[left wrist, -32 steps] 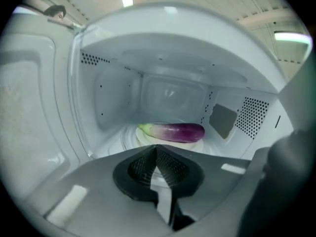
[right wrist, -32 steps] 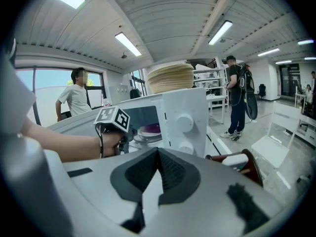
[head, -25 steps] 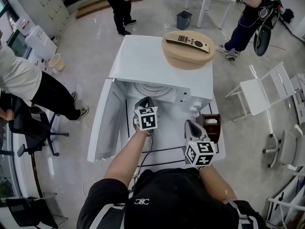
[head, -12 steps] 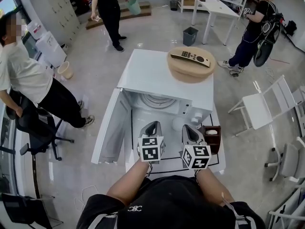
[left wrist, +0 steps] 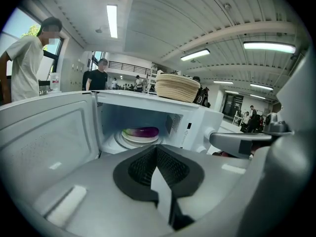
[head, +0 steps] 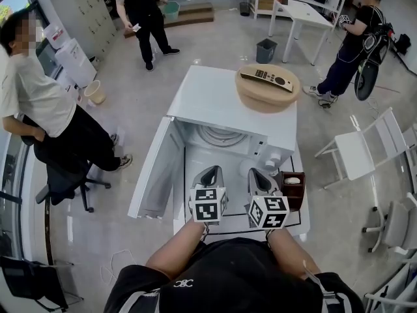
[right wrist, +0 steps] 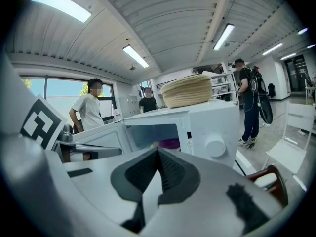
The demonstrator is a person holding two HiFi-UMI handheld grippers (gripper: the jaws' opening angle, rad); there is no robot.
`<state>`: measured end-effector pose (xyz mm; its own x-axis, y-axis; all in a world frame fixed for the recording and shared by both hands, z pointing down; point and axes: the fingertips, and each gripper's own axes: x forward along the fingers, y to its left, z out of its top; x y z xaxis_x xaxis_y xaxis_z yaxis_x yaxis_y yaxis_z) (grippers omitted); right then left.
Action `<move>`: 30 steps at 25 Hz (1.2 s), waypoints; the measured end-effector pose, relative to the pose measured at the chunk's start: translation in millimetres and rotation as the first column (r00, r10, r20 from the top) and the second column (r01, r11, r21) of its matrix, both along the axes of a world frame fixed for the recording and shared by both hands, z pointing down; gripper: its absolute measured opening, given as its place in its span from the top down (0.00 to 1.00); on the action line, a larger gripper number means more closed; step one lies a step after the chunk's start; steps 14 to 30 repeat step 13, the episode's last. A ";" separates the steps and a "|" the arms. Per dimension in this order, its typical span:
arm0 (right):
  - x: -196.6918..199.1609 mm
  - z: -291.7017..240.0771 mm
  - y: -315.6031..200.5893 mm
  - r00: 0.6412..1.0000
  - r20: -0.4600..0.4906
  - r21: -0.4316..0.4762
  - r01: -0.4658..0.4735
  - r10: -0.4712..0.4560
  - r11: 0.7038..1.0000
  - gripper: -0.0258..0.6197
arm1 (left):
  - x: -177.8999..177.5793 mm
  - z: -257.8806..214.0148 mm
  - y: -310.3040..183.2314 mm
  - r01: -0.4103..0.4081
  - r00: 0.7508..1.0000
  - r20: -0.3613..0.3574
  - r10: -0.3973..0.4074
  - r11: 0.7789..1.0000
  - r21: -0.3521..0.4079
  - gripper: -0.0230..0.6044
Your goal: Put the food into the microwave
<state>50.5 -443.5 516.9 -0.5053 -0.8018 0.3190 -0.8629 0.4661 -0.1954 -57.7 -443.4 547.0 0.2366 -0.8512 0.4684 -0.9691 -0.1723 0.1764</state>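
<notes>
- So, microwave door (head: 151,175) stands swung wide at the far left, inner face toward the cavity. My read: the step in hand is shutting it, since the food is already inside.
- left gripper (head: 210,175): jaws pressed together, nothing between them. It hovers just in front of the open cavity of the microwave (head: 225,100). It's the nearer tool for the door, so I'd go round to the door's outer face and push near the free edge, following the hinge arc.
- food (left wrist: 141,131): a purple item lying on a white plate (left wrist: 139,138) on the turntable, set back from the cavity's front lip. The door should clear it, so there's no need to nudge the plate.
- right gripper (head: 260,180): jaws also closed, and empty. It sits just beside the left one, facing the panel with the knob (right wrist: 215,146). Keep it out of the door's path before the door comes round.
- basket (head: 267,91) with a remote (head: 268,77) sits on top of the microwave toward the right, so close the door gently or it may jolt.
- brown box (head: 291,188) sits near the right gripper, so mind it when pulling that hand aside.
</notes>
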 end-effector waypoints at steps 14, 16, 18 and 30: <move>-1.7 2.2 -1.2 1.000 0.002 -0.012 0.014 -0.014 1.000 0.95 | 1.3 11.4 2.7 0.007 0.999 -0.034 -0.008 0.999 -0.038 0.95; -1.7 2.2 -1.2 1.000 0.002 -0.012 0.014 -0.014 1.000 0.95 | 1.3 11.4 2.7 0.007 0.999 -0.034 -0.008 0.999 -0.038 0.95; -1.7 2.2 -1.2 1.000 0.002 -0.012 0.014 -0.014 1.000 0.95 | 1.3 11.4 2.7 0.007 0.999 -0.034 -0.008 0.999 -0.038 0.95; -1.7 2.2 -1.2 1.000 0.002 -0.012 0.014 -0.014 1.000 0.95 | 1.3 11.4 2.7 0.007 0.999 -0.034 -0.008 0.999 -0.038 0.95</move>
